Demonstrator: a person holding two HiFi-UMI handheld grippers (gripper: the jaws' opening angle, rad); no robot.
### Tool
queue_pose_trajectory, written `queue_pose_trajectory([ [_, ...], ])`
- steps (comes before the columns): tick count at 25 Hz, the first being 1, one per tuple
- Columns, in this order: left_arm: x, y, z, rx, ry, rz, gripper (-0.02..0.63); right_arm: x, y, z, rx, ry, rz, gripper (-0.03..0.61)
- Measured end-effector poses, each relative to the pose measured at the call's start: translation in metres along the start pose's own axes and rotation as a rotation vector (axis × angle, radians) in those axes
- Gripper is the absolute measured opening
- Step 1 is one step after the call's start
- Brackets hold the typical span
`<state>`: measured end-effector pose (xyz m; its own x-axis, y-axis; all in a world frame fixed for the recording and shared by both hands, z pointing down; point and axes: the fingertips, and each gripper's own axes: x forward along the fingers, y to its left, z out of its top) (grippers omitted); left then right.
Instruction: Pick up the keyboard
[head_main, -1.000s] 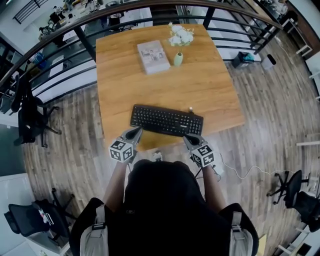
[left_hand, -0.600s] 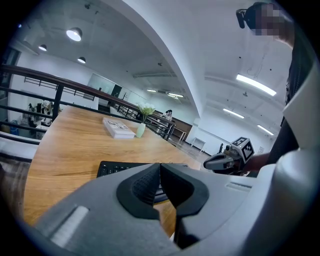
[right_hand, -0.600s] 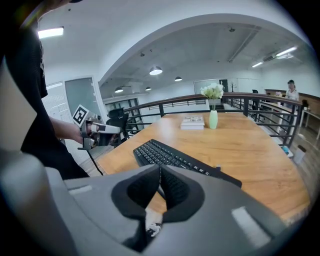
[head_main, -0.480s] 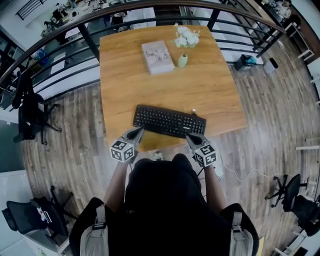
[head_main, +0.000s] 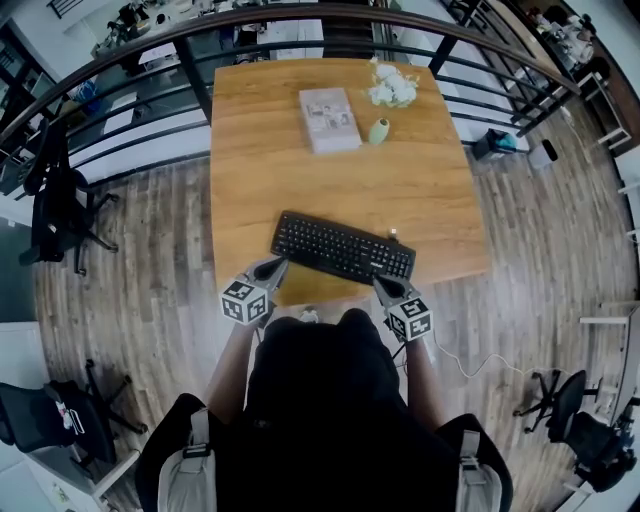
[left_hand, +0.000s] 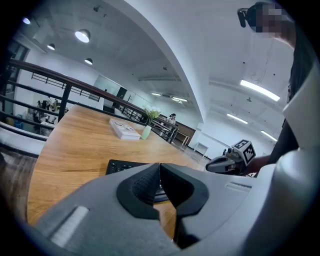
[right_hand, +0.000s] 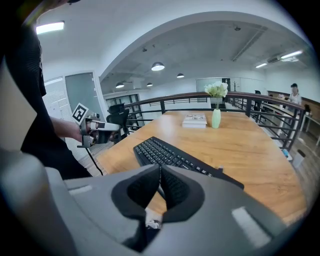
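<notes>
**Keyboard (head_main: 343, 249) not yet gripped; both tongs closed and empty**

Keyboard lies flat near front edge of desk (head_main: 300, 190), slightly skewed, right end closer to the person. Left tongs (head_main: 272, 264) sits just beside its left end, right tongs (head_main: 383, 284) just beside its right end. Each pair has its jaws pressed together with nothing between them. One per end suggests a two-sided lift, sensible for a long, thin item. Jaws must part first. Book (head_main: 330, 119) and vase (head_main: 379, 130) stand well apart at the far side.
</notes>
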<state>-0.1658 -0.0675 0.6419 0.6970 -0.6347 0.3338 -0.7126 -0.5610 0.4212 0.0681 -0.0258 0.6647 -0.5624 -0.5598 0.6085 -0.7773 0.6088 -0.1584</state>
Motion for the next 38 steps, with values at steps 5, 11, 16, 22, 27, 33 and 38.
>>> queue_pose_trajectory([
  [5, -0.011, 0.017, -0.004, -0.019, 0.001, 0.025, 0.014, 0.008, 0.006, 0.004, -0.007, -0.001, 0.000, 0.009],
  [11, -0.020, 0.025, -0.001, -0.027, -0.001, 0.047, 0.014, 0.006, 0.008, -0.006, 0.010, 0.020, -0.002, 0.009],
  [16, -0.024, 0.028, 0.001, -0.062, -0.029, 0.032, 0.014, 0.011, 0.004, -0.006, 0.017, 0.022, 0.002, 0.009],
  [22, -0.012, 0.027, 0.006, -0.084, -0.047, 0.018, 0.014, 0.014, -0.008, -0.007, 0.029, 0.024, 0.004, 0.009],
  [27, 0.001, 0.026, 0.016, -0.066, -0.039, 0.016, 0.014, 0.017, -0.026, -0.011, 0.054, 0.032, 0.002, 0.011],
  [33, 0.015, 0.032, 0.019, -0.046, 0.006, 0.011, 0.014, 0.018, -0.049, -0.008, 0.088, 0.013, -0.037, 0.009],
  [38, 0.033, 0.039, 0.027, -0.037, 0.028, 0.011, 0.014, 0.017, -0.071, -0.016, 0.122, 0.025, -0.069, 0.009],
])
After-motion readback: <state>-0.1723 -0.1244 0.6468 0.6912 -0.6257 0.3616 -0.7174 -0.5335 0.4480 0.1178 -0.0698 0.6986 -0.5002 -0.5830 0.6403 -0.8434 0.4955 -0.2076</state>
